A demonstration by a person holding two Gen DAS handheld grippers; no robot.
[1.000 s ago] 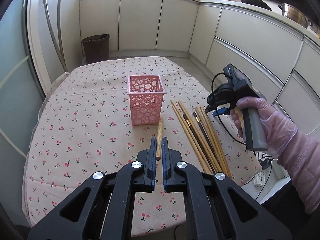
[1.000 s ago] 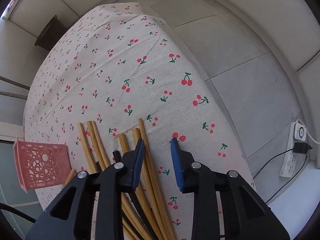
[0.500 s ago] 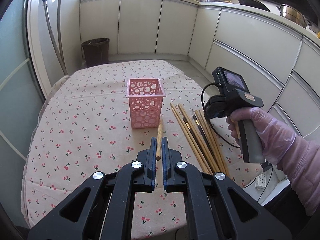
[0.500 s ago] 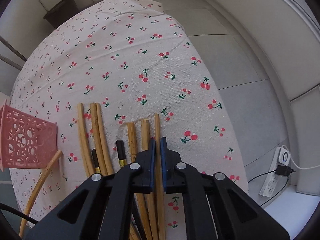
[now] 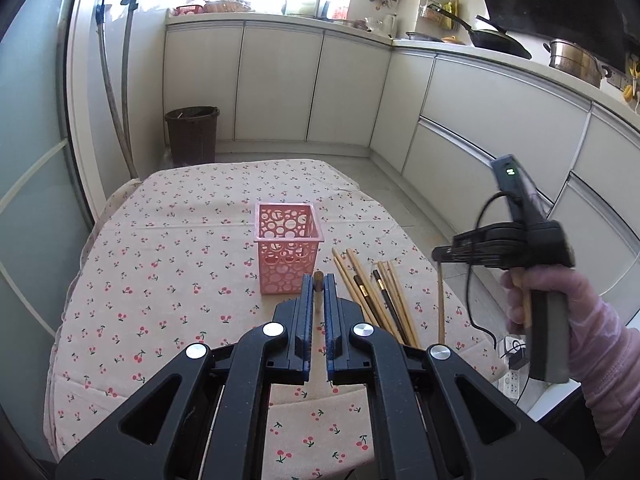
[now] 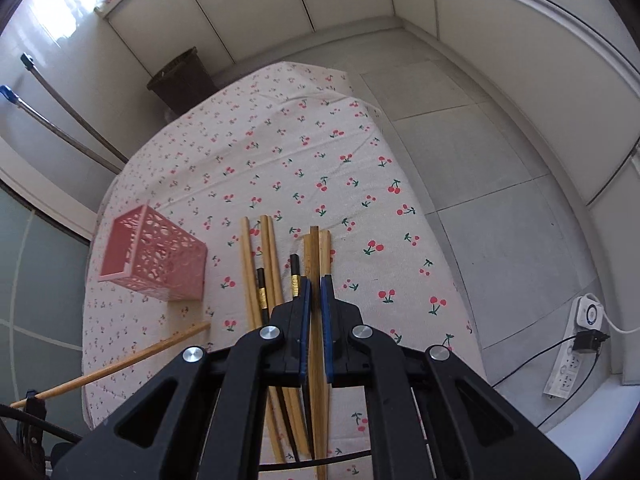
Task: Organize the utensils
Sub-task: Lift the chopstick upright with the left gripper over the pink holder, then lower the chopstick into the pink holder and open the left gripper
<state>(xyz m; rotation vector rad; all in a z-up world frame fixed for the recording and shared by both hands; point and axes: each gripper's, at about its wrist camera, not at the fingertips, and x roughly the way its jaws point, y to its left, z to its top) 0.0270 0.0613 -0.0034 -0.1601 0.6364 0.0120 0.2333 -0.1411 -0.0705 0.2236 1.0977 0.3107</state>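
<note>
A pink perforated basket (image 5: 288, 250) stands upright on the cherry-print tablecloth (image 5: 180, 248); it also shows in the right wrist view (image 6: 154, 260). Several wooden and dark chopsticks (image 5: 374, 292) lie to its right, also seen in the right wrist view (image 6: 272, 264). My left gripper (image 5: 319, 280) is shut on one wooden chopstick (image 5: 318, 292), lifted just right of the basket; that chopstick shows in the right wrist view (image 6: 120, 366). My right gripper (image 6: 315, 280) is shut on another wooden chopstick (image 6: 316, 256), raised above the pile; it hangs down in the left wrist view (image 5: 441, 300).
A brown waste bin (image 5: 193, 134) stands on the floor beyond the table. White cabinets (image 5: 480, 120) line the back and right. A power strip (image 6: 576, 344) with a cable lies on the floor to the table's right. Mop handles (image 5: 116, 100) lean at left.
My right gripper closed on a chopstick and lifted it off the pile. My left gripper rose with its chopstick and now points it forward beside the basket.
</note>
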